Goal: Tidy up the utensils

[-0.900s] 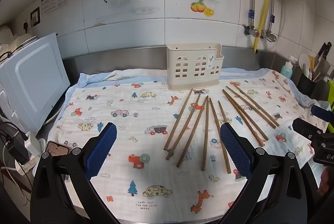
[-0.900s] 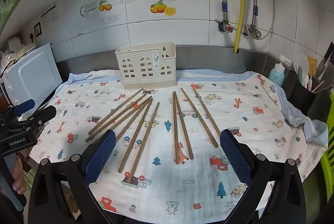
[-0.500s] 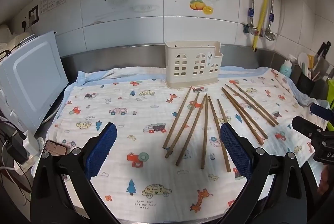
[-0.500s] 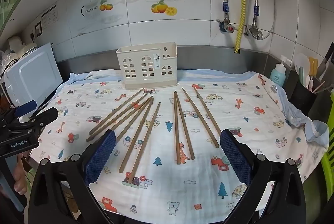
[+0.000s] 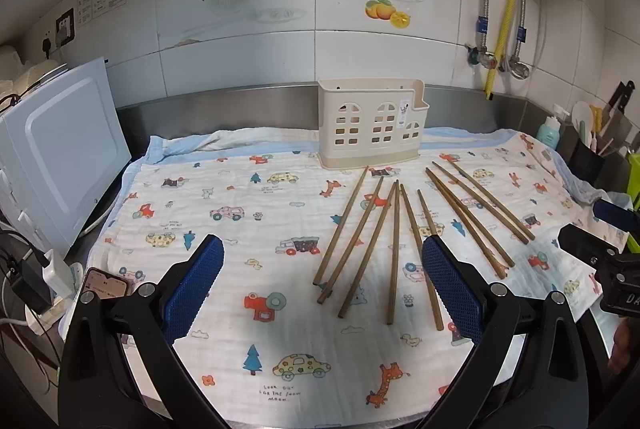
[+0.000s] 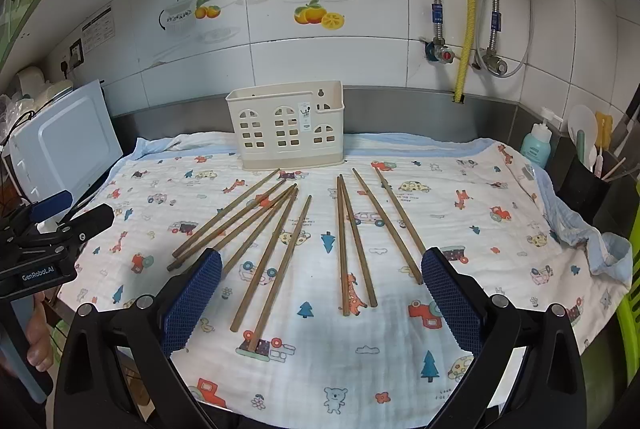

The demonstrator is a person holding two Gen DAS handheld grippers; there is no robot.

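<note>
Several brown wooden chopsticks lie loose in two fans on a patterned cloth; they also show in the right wrist view. A cream utensil holder with window cut-outs stands upright behind them, also in the right wrist view. My left gripper is open and empty, above the cloth's near edge, left of the chopsticks. My right gripper is open and empty, over the chopsticks' near ends.
A white appliance stands at the left, with a phone and chargers by it. A black pot of kitchen tools and a teal bottle stand at the right. Tiled wall with pipes runs behind.
Both views have shifted very slightly; the chopsticks and holder lie as before, and both grippers stay open.
</note>
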